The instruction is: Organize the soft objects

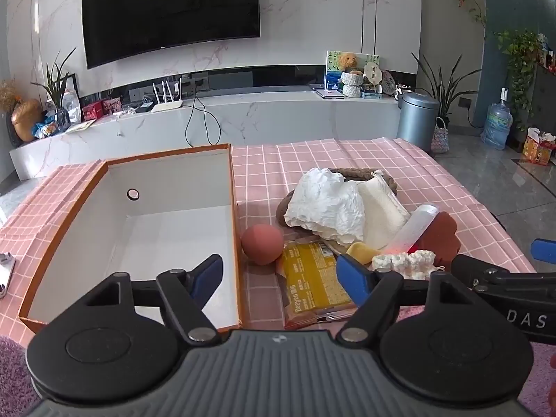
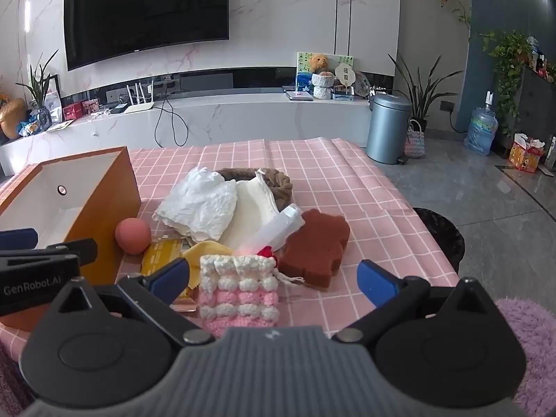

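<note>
An open orange box [image 1: 235, 208] with a white inside stands at the left of the pink checked table; it also shows in the right wrist view [image 2: 104, 215]. Right of it lie a pink ball [image 1: 262, 244], a yellow snack packet [image 1: 312, 278], crumpled white paper [image 1: 326, 201], a cream cloth [image 1: 382, 208], a clear tube [image 1: 413, 229], a brown sponge [image 2: 314, 246] and a pink-and-white knitted pouch [image 2: 239, 288]. My left gripper [image 1: 281, 278] is open, above the box edge and the packet. My right gripper [image 2: 274, 278] is open, around the pouch, not touching it.
A brown woven basket [image 1: 351, 173] lies under the paper and cloth. A black bin [image 2: 441, 232] stands past the table's right edge. A purple fluffy rug [image 2: 521, 319] lies at the near side. A TV wall and a low cabinet stand behind.
</note>
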Tool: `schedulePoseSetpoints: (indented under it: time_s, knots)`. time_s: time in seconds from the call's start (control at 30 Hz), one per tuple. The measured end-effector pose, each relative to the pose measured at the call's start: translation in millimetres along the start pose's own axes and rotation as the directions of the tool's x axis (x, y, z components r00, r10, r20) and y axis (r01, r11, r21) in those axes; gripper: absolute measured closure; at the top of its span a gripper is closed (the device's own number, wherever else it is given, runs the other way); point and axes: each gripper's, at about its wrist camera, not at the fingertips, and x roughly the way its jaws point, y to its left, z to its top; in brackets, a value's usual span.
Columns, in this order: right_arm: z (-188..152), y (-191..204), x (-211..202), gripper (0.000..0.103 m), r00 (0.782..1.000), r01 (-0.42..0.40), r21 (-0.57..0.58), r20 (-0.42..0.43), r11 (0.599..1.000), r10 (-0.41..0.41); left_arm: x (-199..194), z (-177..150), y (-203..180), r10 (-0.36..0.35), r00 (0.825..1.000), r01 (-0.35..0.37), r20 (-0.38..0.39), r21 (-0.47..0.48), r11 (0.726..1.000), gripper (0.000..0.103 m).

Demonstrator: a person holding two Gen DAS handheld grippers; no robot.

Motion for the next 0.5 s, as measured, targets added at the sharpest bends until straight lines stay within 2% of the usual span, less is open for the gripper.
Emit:
schedulePoseSetpoints:
  time_s: [0.1, 0.5]
  knots:
    - [0.2, 0.2, -0.1, 0.002, 1.000, 0.001, -0.001, -0.001, 1.000, -0.001, 1.1, -0.4, -3.4, 0.006, 1.000, -0.006, -0.017, 0.006, 1.000, 0.018]
    - [0.3, 1.1, -0.6, 0.002, 1.000, 0.001, -0.004, -0.001, 1.000, -0.001, 0.0, 1.5, 0.9, -0.049, 0.999, 0.049, -0.008, -0.032, 0.998, 0.020]
